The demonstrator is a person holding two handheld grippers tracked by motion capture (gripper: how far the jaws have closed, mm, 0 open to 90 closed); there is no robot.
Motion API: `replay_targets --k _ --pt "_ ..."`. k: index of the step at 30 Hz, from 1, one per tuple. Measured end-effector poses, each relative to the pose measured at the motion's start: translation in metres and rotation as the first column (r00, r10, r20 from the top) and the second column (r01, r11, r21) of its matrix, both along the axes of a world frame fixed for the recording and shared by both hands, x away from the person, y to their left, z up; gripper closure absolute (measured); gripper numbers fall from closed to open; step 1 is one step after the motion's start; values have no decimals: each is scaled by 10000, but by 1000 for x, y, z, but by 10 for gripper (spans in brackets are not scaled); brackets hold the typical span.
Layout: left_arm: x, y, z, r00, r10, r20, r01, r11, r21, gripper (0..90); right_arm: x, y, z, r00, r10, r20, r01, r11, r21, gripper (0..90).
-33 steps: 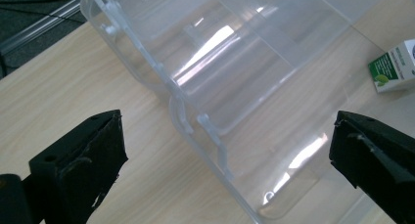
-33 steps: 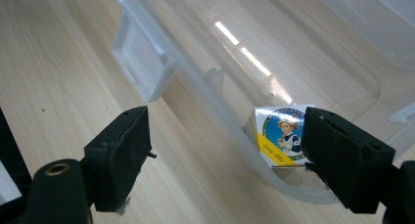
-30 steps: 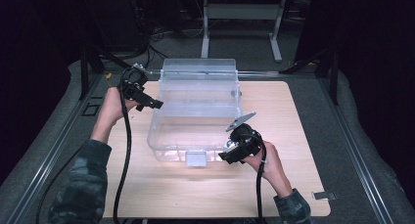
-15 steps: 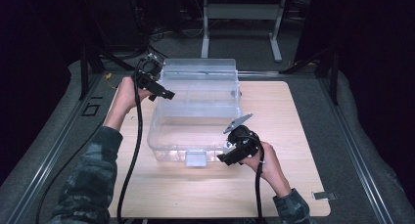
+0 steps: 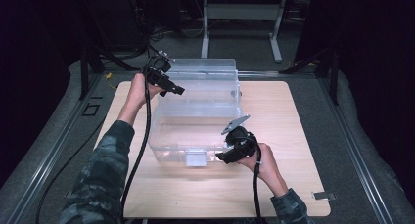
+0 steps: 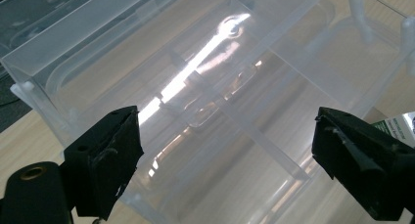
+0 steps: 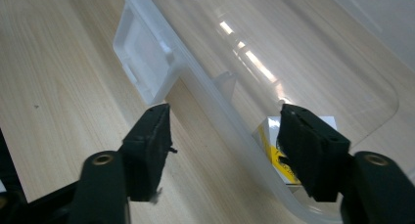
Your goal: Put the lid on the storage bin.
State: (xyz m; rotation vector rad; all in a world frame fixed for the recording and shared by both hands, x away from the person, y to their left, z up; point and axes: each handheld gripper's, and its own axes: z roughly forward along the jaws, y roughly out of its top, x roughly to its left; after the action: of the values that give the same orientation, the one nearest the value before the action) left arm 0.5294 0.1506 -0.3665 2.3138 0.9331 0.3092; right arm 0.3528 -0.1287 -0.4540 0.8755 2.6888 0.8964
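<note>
Left gripper (image 5: 175, 89) spread wide, grasping nothing, poised over far-left corner of clear plastic box (image 5: 195, 111); in left gripper view (image 6: 225, 150) box wall and inner ribs seen between jaws, not touched. Held by left hand (image 5: 139, 89), cable (image 5: 142, 136) trailing down along camouflage sleeve (image 5: 100, 180).

Right gripper (image 5: 226, 158) also parted, clenched on nothing, set at near-right corner of box. In right gripper view (image 7: 225, 136) near rim (image 7: 215, 111) running between the two jaws, gap either side; white latch tab (image 7: 147, 62) just beyond left jaw, yellow-and-white label (image 7: 274, 150) partly behind right jaw. Right hand (image 5: 264, 163) behind gripper, low over bench (image 5: 293, 136).

Box sitting middle of wooden bench, long axis near to far, lid (image 5: 205, 67) standing open at far end. Bare bench on right and along near edge; narrower strip on left. Dark padded floor (image 5: 367, 150) round the bench.
</note>
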Motion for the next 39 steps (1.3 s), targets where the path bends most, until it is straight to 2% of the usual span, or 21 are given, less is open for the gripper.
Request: replay_targets --k 2,4,8,10,14,21,25,27,29,35,39 --pt "4 -4 -3 9999 91 140 -93 9998 185 127 0 1 -1 10000 41 -32 -41 10000 5 424" --pt "7 -4 -6 9996 188 188 -190 9997 131 144 0 2 -1 10000 53 -53 -53 10000 -18 455" --pt "11 -5 -13 9984 462 326 -463 9989 26 267 0 2 -2 10000 98 -12 -98 9999 45 484" --pt "13 -5 -15 9987 443 270 -442 9990 -46 325 0 3 -3 10000 39 8 -39 10000 38 496" --pt "16 -7 -19 9993 333 149 -334 9994 72 427 1 6 -7 10000 -12 56 12 10000 1 499" --pt "18 -9 -23 9977 590 326 -599 9979 258 563 2 11 -13 9998 -146 166 147 9999 -59 533" --pt "20 -10 -25 9976 635 281 -642 9976 255 568 3 12 -14 9995 -232 199 234 9997 -112 552" --pt "21 -11 -28 9978 628 228 -634 9977 254 567 5 11 -17 9997 -214 139 212 9997 118 573" --pt "21 -12 -29 9980 592 212 -598 9978 293 568 6 11 -18 9995 -248 176 247 9997 66 578" --pt "21 -15 -31 9987 475 208 -485 9976 494 613 9 13 -26 9993 -367 57 366 9992 175 638" --pt "21 -14 -30 9990 418 125 -424 9979 495 620 8 17 -29 9991 -369 197 365 9991 192 638"
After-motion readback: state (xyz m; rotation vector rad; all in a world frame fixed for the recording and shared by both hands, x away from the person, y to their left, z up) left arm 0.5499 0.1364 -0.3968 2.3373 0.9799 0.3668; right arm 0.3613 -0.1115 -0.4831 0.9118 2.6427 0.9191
